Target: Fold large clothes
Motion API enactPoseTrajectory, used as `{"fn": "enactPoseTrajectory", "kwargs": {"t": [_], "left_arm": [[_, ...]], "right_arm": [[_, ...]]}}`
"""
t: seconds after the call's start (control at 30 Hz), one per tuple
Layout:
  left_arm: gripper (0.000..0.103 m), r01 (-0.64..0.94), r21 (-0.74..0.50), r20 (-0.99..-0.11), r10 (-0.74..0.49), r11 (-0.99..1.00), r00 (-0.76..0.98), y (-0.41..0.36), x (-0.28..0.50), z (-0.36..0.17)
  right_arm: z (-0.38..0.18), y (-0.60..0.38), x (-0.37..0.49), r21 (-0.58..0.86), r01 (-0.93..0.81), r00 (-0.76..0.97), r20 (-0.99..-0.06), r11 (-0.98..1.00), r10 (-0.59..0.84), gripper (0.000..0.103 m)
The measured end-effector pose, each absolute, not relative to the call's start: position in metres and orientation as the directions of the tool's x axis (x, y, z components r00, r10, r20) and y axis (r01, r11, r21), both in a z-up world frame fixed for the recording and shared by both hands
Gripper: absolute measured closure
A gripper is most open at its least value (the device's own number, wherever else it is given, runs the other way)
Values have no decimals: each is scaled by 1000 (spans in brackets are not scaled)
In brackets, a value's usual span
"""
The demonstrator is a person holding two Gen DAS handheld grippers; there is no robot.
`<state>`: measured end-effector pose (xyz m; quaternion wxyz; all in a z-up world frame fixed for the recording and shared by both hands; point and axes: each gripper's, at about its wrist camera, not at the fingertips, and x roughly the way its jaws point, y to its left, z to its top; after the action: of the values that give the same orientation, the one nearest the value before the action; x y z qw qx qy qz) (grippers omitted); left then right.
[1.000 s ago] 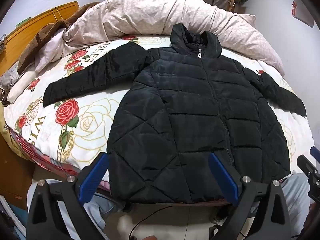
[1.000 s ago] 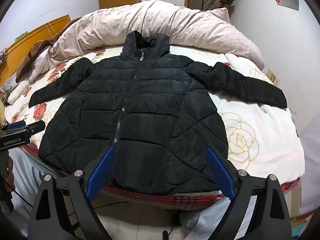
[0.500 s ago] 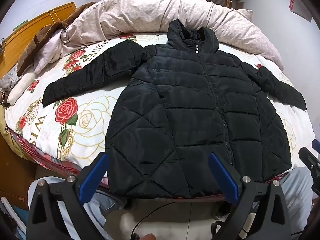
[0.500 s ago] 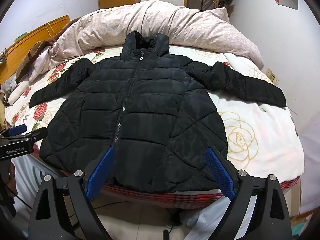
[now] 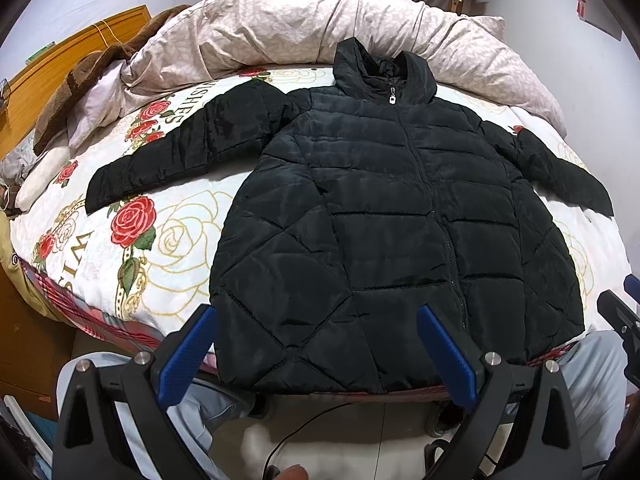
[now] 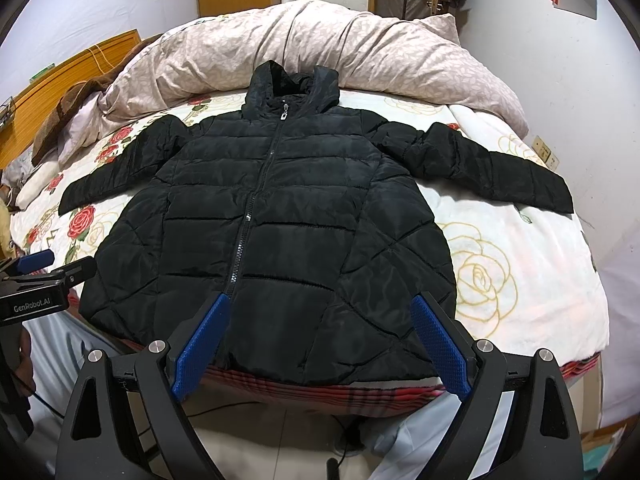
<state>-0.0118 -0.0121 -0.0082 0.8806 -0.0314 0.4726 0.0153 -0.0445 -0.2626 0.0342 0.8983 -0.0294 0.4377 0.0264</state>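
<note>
A black quilted hooded jacket (image 5: pixel 384 216) lies flat and zipped on the bed, front up, both sleeves spread out, hem at the near bed edge. It also shows in the right wrist view (image 6: pixel 280 220). My left gripper (image 5: pixel 316 352) is open and empty, held just short of the hem's left part. My right gripper (image 6: pixel 320 344) is open and empty, just short of the hem's right part. The left gripper also shows at the left edge of the right wrist view (image 6: pixel 36 280).
The bed has a rose-print sheet (image 5: pixel 120 240) and a bunched pink duvet (image 6: pixel 320 48) behind the hood. A wooden headboard (image 5: pixel 60 64) stands at the left. A wall (image 6: pixel 592 100) runs along the right. A cable lies on the floor (image 5: pixel 320 440) below.
Both grippers have risen slightly and edged toward the bed. The jacket has not moved. Both stay open.
</note>
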Motion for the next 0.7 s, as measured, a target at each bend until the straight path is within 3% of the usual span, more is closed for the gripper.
{"fn": "enactPoseTrajectory", "kwargs": {"t": [0.7], "left_arm": [[2,-53,-39,-838,-4,998,546,-15,-12,-9]], "right_arm": [[34,-261,-44,-29,-73,613,-790,997,22,11]]}}
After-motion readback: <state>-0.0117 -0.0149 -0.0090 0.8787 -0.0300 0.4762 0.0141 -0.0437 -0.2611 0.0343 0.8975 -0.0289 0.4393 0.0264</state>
